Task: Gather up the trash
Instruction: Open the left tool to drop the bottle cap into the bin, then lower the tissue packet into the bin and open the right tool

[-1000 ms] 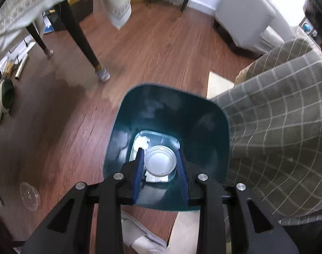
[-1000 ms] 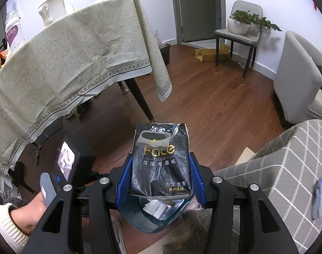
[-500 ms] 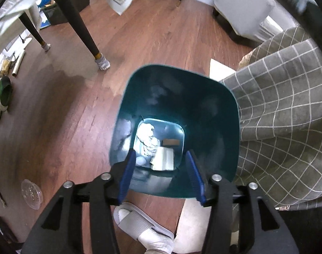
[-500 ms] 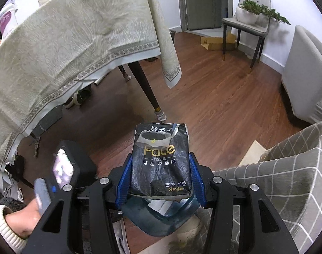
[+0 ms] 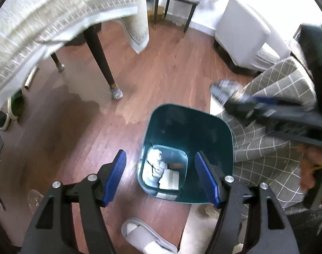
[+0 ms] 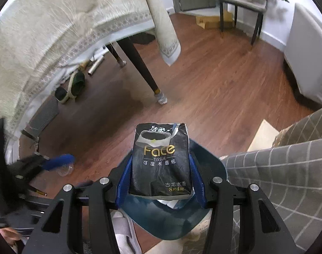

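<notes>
A teal bin (image 5: 188, 131) stands on the wood floor and holds crumpled white tissue (image 5: 155, 165) and other white scraps. Above its near rim my left gripper (image 5: 161, 177) hangs with its jaws opening and nothing between the blue pads (image 5: 116, 175). My right gripper (image 6: 161, 169) is shut on a black tissue pack (image 6: 161, 158) with gold lettering, held upright over the bin (image 6: 209, 165). In the left wrist view the right gripper (image 5: 226, 95) shows blurred at the bin's far right. The left gripper's blue pad (image 6: 57, 162) appears at the left of the right wrist view.
A table under a cream cloth (image 6: 65, 31) stands to the left on a dark leg (image 5: 101, 63). A grey checked blanket (image 5: 267, 148) drapes beside the bin. A slipper (image 5: 144, 235) and a clear plastic lid (image 5: 35, 199) lie on the floor. A white armchair (image 5: 241, 38) stands behind.
The left jaws have let go of a white round lid over the bin, spread wide and lifted away. The right gripper has sunk toward the bin with the pack.
</notes>
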`<state>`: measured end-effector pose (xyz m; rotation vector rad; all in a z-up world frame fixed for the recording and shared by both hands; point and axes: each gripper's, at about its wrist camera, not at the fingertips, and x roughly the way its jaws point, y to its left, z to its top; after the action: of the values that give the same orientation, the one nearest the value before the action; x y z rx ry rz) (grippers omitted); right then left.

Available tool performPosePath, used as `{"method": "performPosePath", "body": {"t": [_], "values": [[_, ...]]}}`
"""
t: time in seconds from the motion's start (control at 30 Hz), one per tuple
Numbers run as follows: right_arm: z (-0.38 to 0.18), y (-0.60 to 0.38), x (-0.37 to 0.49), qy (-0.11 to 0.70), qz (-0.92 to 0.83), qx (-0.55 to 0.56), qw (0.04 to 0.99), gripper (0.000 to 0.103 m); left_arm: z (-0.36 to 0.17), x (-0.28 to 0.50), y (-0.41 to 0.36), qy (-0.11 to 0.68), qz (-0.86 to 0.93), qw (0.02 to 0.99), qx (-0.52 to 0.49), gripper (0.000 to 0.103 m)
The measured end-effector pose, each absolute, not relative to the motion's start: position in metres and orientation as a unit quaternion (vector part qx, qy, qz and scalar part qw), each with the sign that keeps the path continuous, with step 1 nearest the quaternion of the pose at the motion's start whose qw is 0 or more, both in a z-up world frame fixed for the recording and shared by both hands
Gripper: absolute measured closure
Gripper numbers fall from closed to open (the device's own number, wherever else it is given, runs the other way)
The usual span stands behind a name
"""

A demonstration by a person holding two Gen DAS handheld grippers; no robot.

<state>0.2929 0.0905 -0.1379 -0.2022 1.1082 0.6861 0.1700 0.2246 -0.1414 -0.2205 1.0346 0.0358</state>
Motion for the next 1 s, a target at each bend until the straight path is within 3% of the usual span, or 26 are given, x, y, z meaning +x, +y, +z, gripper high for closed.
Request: {"method": "performPosePath", "body": {"t": [0.37, 1.0], "values": [[-0.190, 0.115, 0.291, 0.557, 0.305, -0.128, 0.762, 0.051, -0.096, 0.153, 0.229, 0.438, 0.026, 0.894, -0.093, 0.045], [-0.267, 0.121, 0.278, 0.617, 0.282, -0.225, 0.700, 0.050, -0.037, 0.127, 0.228, 0.374, 0.017, 0.921, -0.102, 0.053]]}}
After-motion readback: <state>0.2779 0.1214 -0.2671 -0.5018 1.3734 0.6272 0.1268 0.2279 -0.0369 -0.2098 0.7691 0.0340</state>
